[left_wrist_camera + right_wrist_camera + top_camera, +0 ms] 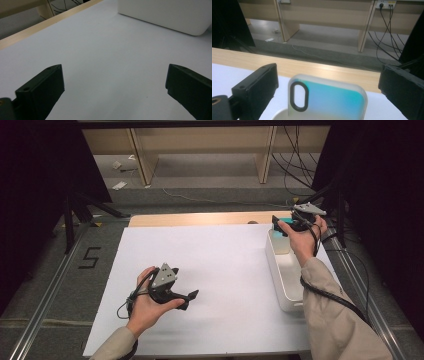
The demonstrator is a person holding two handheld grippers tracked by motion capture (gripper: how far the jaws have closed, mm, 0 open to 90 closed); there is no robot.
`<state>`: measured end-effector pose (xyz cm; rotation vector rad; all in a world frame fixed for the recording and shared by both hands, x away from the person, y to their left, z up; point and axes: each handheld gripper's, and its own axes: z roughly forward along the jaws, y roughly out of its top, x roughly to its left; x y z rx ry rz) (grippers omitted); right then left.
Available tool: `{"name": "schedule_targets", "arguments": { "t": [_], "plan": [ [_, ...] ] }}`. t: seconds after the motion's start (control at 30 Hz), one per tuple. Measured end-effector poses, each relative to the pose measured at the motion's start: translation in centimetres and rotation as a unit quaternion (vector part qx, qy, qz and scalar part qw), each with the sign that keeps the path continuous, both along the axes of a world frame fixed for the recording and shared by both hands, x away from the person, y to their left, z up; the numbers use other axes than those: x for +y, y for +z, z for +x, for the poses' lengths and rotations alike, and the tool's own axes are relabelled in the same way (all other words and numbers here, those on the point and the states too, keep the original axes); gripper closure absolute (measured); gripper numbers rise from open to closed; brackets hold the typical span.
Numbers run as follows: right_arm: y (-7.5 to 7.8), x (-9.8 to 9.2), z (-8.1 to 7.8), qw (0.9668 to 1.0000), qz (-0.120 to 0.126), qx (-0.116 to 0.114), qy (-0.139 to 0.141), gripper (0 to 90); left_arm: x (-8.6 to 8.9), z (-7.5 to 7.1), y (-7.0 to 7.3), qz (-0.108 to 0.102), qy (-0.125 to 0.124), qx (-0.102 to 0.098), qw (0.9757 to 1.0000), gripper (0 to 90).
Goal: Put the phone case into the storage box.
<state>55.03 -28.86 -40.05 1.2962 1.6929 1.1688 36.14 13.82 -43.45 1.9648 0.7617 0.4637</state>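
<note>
A translucent phone case (332, 100) with a teal-blue tint and a black oval camera ring stands upright at the far end of the white bin (285, 285). My right gripper (329, 67) hangs over that end of the bin, open. The case stands between the jaws with a gap on each side and touches neither pad. From above, the case (287, 221) is a small teal patch beside the right gripper (278, 226). Low over the white sheet, near the front left, my left gripper (190, 300) is open with nothing between its jaws (115, 68).
A white sheet (210, 270) covers most of the wooden table (200, 218). The bin (165, 15) runs along the sheet's right edge. Metal rails flank the table. Beyond it are grey floor, wooden shelf legs and loose cables.
</note>
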Motion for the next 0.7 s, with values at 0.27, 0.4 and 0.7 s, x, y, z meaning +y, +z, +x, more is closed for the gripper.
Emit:
{"name": "schedule_targets", "arguments": {
  "t": [0.27, 0.4, 0.7],
  "plan": [
    [0.7, -0.3, -0.3, 1.0000, 0.000, -0.007, 0.001, 4.1, 0.0, 0.0, 0.0, 0.000, 0.001, 0.000, 1.0000, 1.4],
    [1.2, -0.3, -0.5, 0.9999, -0.002, -0.012, 0.004, 4.4, -0.1, 0.0, 0.0, 0.001, 0.001, 0.001, 1.0000, 1.4],
    [1.7, 0.2, -1.2, 0.9996, -0.007, -0.020, 0.019, 6.3, 0.0, 0.0, 0.0, 0.000, 0.001, 0.001, 1.0000, 1.4]
  ]
}}
